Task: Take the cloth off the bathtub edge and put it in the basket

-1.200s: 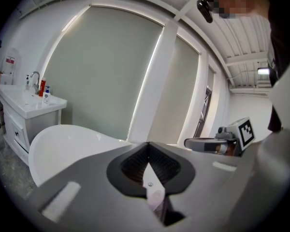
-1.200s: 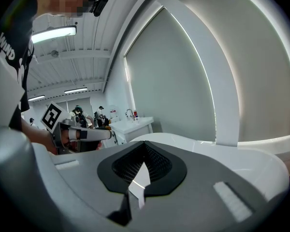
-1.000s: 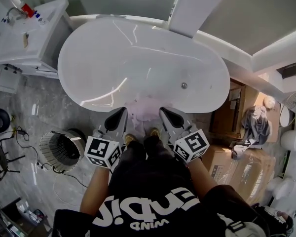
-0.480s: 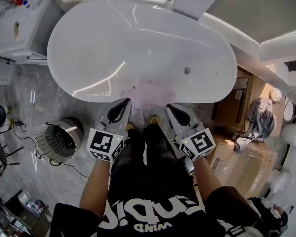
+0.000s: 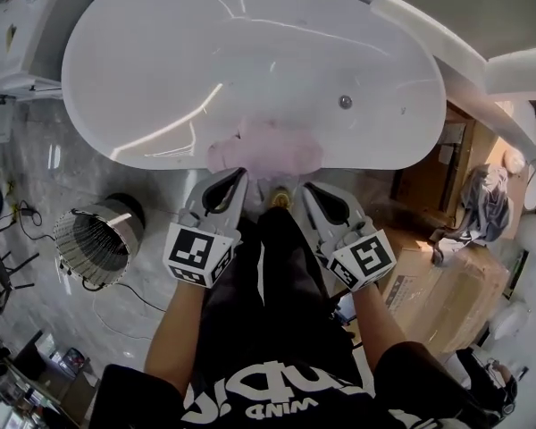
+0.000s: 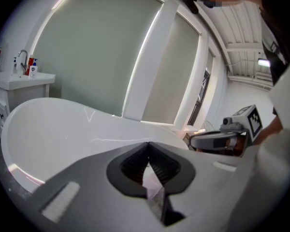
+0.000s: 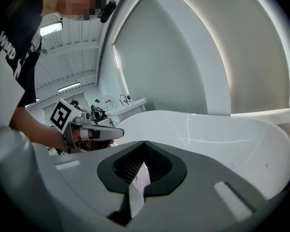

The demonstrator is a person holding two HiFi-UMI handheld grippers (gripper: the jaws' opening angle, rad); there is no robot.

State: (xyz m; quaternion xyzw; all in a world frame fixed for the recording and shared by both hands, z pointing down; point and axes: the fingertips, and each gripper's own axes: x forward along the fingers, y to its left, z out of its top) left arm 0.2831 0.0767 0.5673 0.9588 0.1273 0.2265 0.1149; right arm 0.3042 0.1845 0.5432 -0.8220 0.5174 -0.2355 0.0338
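Observation:
A crumpled pale pink cloth (image 5: 263, 153) lies over the near rim of the white oval bathtub (image 5: 250, 52). My left gripper (image 5: 235, 175) is shut and empty, with its tips just short of the cloth's near left edge. The right gripper (image 5: 309, 188) is also shut with nothing in it, just below the cloth's right part. In the left gripper view the jaws (image 6: 147, 145) meet at their tips over the tub's rim, and a pink sliver of cloth (image 6: 147, 175) shows through the slot. The right gripper view shows the same closed tips (image 7: 144, 144).
A round wire basket (image 5: 98, 239) stands on the grey floor left of me. Cables (image 5: 36, 217) trail beside it. Cardboard boxes (image 5: 438, 284) sit at the right. A white sink counter (image 5: 18, 34) is at the upper left. My feet (image 5: 281, 199) stand between the grippers.
Both grippers have sunk toward the tub's near rim and now sit right at the cloth. The head view has closed in on the tub. Both pairs of jaws stayed shut.

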